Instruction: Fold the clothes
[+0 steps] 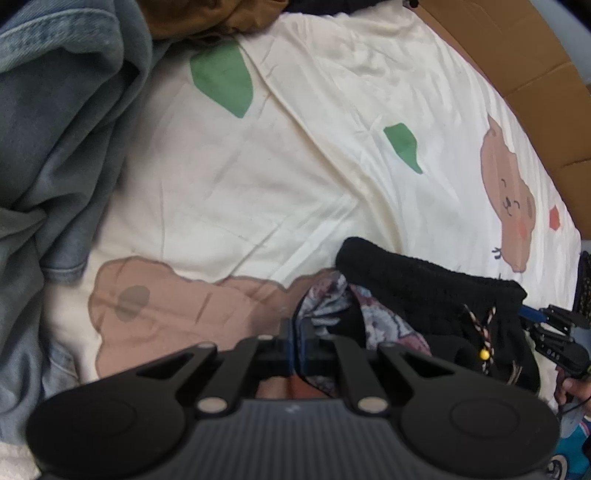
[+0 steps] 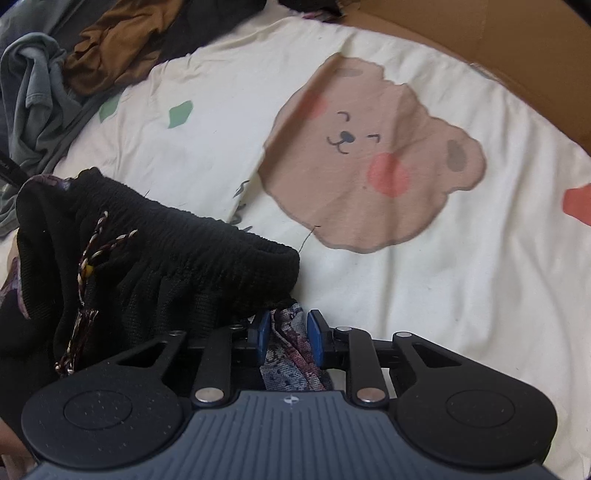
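Observation:
A black knitted garment [image 1: 424, 288] [image 2: 184, 251] with an elastic waistband, a braided drawstring [image 2: 92, 251] and a purple-blue patterned lining [image 1: 332, 295] lies bunched on the bedsheet. My left gripper [image 1: 298, 332] is shut on the garment's patterned edge at its left end. My right gripper [image 2: 288, 332] has a fold of the patterned lining [image 2: 291, 354] filling the gap between its blue pads [image 2: 263, 332], just below the waistband's right end. The right gripper [image 1: 535, 317] also shows at the right edge of the left wrist view, with a person's hand [image 1: 572, 387] behind it.
A cream bedsheet [image 1: 295, 166] [image 2: 443, 277] with bear prints covers the surface. A pile of denim [image 1: 55, 110] lies on the left, a brown garment [image 1: 203, 18] [image 2: 122, 40] and a grey garment [image 2: 33, 92] at the back. Cardboard [image 1: 517, 48] [image 2: 480, 29] borders the far right.

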`<state>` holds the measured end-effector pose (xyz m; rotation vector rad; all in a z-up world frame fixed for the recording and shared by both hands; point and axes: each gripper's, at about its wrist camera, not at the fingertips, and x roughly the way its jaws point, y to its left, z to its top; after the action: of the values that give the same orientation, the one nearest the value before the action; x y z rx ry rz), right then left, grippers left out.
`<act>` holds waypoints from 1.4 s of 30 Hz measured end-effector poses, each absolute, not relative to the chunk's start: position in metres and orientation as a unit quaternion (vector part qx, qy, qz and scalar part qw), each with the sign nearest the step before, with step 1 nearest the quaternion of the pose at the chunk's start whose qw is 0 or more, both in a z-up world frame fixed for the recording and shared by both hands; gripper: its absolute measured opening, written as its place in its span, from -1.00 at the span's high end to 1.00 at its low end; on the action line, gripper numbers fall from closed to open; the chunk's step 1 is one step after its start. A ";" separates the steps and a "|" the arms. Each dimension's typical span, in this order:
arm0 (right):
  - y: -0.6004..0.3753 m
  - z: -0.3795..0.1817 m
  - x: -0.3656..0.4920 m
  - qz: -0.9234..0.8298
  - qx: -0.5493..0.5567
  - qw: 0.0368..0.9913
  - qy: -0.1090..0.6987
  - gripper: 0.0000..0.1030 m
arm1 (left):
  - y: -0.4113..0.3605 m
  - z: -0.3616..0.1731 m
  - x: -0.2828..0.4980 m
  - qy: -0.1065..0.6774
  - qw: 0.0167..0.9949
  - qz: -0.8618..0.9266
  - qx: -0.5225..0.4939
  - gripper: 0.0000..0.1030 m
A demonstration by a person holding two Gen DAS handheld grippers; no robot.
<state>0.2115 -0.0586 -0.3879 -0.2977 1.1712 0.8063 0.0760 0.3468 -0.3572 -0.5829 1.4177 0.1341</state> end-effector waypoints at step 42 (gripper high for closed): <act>-0.126 -0.278 0.242 0.197 -0.190 0.862 0.426 0.96 | 0.252 -0.256 0.207 0.505 0.854 -0.112 -0.052 0.96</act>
<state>0.2423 -0.1257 -0.2775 -0.3980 0.8926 0.4142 0.2067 0.2525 -0.2562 -0.1100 1.0623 -0.2347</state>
